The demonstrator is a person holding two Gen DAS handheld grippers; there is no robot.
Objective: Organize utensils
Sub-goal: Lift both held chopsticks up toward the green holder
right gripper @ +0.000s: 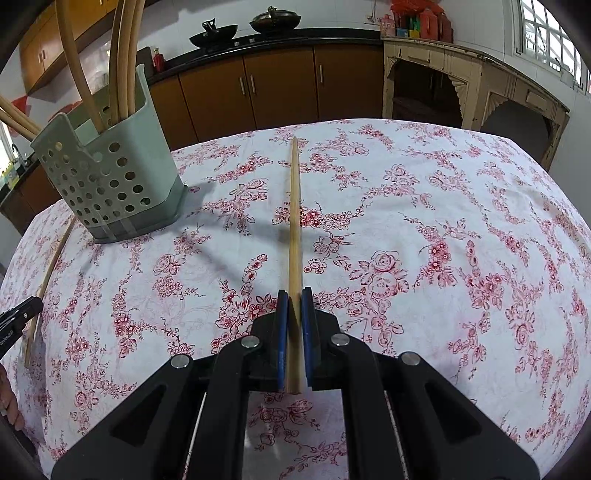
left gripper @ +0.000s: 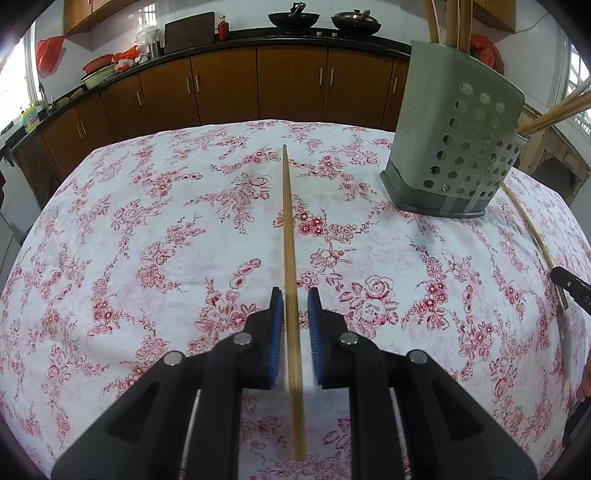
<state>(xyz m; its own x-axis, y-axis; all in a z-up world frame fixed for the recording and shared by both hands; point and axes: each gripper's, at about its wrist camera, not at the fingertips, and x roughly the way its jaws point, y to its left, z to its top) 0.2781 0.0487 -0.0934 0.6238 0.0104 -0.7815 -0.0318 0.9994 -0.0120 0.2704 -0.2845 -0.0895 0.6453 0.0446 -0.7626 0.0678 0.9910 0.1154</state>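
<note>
The left gripper [left gripper: 295, 295] stands slightly apart around one chopstick [left gripper: 290, 236] — the right gripper [right gripper: 294, 295] clamps another chopstick [right gripper: 294, 206], whose near end is hidden.

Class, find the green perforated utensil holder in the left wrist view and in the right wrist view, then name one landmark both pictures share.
Left wrist view: the green perforated utensil holder stands upper right on the floral tablecloth, chopsticks sticking out of it.
Right wrist view: the holder stands upper left, on the same cloth.
Shared landmark: the two dark woks on the back counter.
</note>
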